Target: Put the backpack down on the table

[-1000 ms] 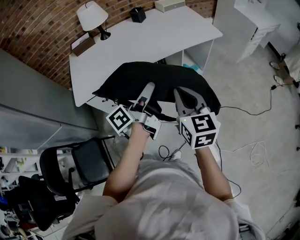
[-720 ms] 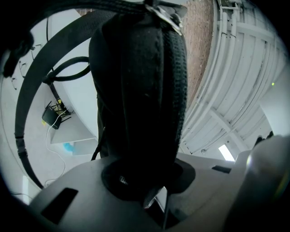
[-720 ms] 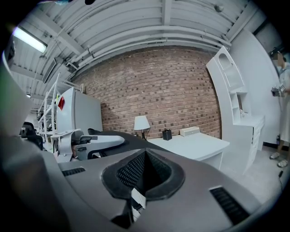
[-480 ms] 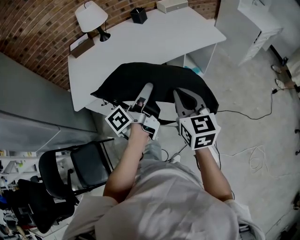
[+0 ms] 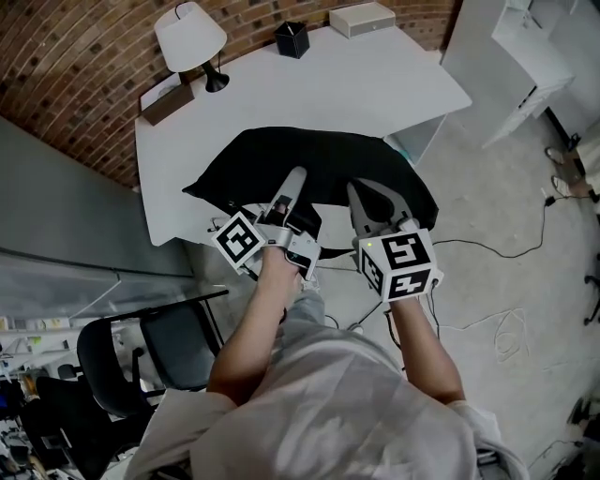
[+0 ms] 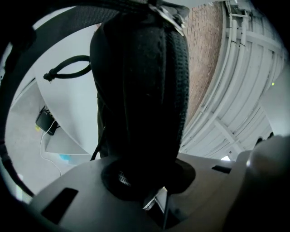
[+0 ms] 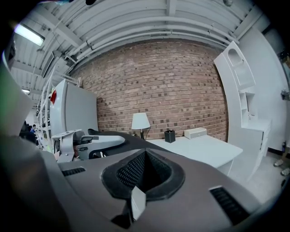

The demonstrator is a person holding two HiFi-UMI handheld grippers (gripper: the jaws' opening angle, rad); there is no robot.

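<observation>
The backpack [image 5: 319, 164] rides forward and now overhangs the near edge of the bench [image 5: 375, 80], closer than a second ago, so the set-down looks near. Left gripper [image 5: 296, 180] jaws clamp its padded black side, and right gripper [image 5: 371, 195] jaws pinch its mesh. The underside is hidden, so I can't tell whether it touches the bench yet

White table [image 5: 375, 89]: lamp [image 5: 191, 39], brown box [image 5: 169, 97], black holder [image 5: 292, 39], white box [image 5: 363, 19] along far edge.
</observation>
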